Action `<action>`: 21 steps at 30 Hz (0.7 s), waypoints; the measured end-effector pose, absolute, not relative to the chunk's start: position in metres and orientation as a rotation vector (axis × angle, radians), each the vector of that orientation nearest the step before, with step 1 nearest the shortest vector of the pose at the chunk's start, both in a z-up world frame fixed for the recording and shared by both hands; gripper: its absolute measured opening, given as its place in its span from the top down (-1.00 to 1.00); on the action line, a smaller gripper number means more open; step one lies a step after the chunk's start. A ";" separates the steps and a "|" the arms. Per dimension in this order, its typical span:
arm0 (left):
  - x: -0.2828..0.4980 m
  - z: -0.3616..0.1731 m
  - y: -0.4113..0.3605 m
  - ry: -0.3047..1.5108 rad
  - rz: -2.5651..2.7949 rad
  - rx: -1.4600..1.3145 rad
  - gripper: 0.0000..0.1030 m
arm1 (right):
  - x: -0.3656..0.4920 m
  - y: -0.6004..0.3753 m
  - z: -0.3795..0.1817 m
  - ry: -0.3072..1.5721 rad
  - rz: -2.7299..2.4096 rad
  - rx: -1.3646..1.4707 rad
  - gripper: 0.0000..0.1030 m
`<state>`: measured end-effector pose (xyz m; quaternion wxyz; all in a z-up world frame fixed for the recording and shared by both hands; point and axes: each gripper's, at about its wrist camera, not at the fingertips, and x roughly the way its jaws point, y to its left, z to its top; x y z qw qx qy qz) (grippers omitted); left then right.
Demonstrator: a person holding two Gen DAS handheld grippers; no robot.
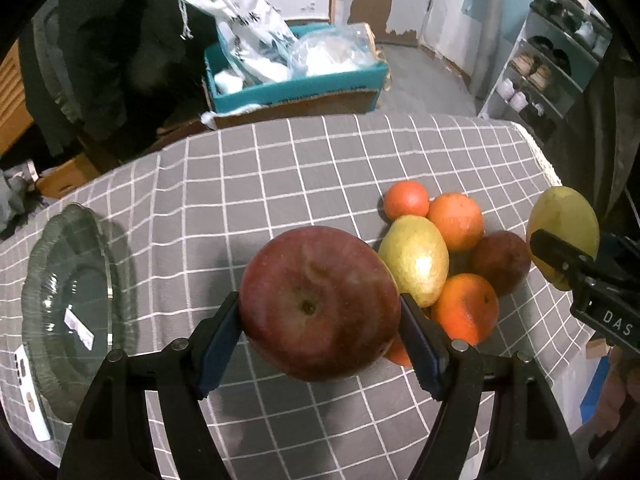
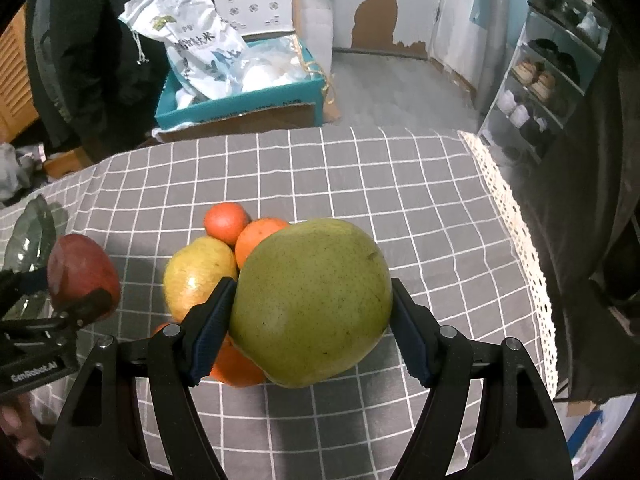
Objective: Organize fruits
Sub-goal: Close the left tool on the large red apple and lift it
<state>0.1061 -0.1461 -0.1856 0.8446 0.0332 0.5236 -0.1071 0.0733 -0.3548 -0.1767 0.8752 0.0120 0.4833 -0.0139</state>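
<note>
Left wrist view: left claw [image 1: 320,312] clamps red apple [image 1: 318,304], right claw [image 2: 310,312] clamps green pear [image 2: 312,304]; carry apple level to glass plate [image 1: 44,272] at frame left, w/o squeezing.

The left gripper [image 1: 320,312] is closed on a red apple [image 1: 318,304], both blue pads bearing on its sides, held above the desk [image 1: 280,168]. The right gripper [image 2: 310,316] is closed on a green pear [image 2: 312,304], likewise raised. Both grippers point toward the desk's far edge, side by side.
</note>
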 end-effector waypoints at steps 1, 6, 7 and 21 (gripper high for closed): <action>0.105 -0.182 -0.144 1.095 -0.221 0.068 -0.50 | 0.073 -0.353 -0.175 1.004 -0.028 0.022 -0.45; 0.096 -0.165 -0.134 1.054 -0.216 0.057 -0.50 | 0.069 -0.346 -0.164 0.977 -0.015 0.014 -0.45; 0.095 -0.162 -0.134 1.048 -0.215 0.055 -0.50 | 0.068 -0.345 -0.163 0.972 -0.013 0.013 -0.45; 0.079 -0.121 -0.102 0.948 -0.184 0.007 -0.50 | 0.056 -0.325 -0.132 0.897 0.024 -0.003 -0.45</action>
